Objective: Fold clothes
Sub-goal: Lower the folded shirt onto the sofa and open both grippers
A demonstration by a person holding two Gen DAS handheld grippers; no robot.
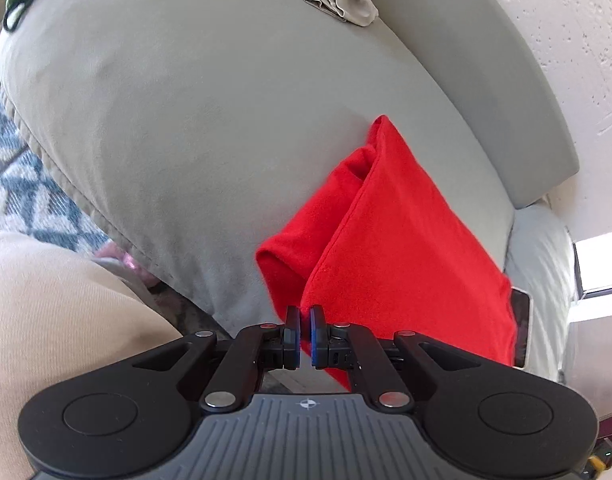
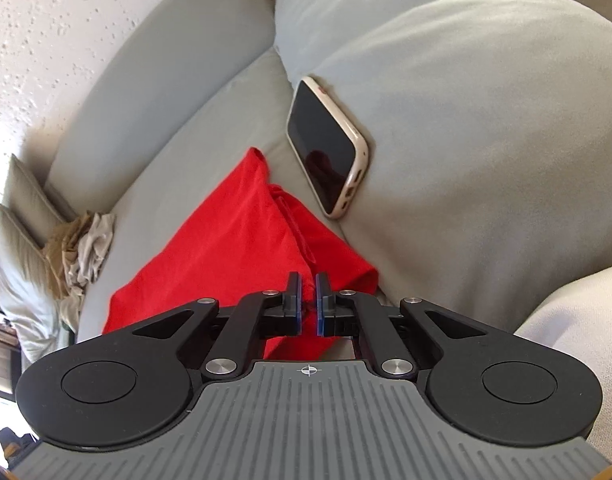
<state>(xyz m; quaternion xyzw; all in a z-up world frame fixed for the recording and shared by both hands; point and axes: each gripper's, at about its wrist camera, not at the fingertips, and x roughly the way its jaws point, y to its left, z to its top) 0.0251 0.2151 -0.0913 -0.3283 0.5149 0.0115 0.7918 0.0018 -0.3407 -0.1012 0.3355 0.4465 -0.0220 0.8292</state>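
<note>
Both the left hand-held gripper (image 1: 305,334) and the right hand-held gripper (image 2: 309,304) pinch the red cloth (image 1: 401,248) near its edge on the sofa (image 1: 186,140), so next they should probably carry this edge across together for a fold.

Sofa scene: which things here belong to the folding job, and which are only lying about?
Belong to the job:
- red garment
- left gripper
- right gripper
- crumpled beige clothes, perhaps next

Only lying about:
- phone
- sofa
- patterned rug
</note>
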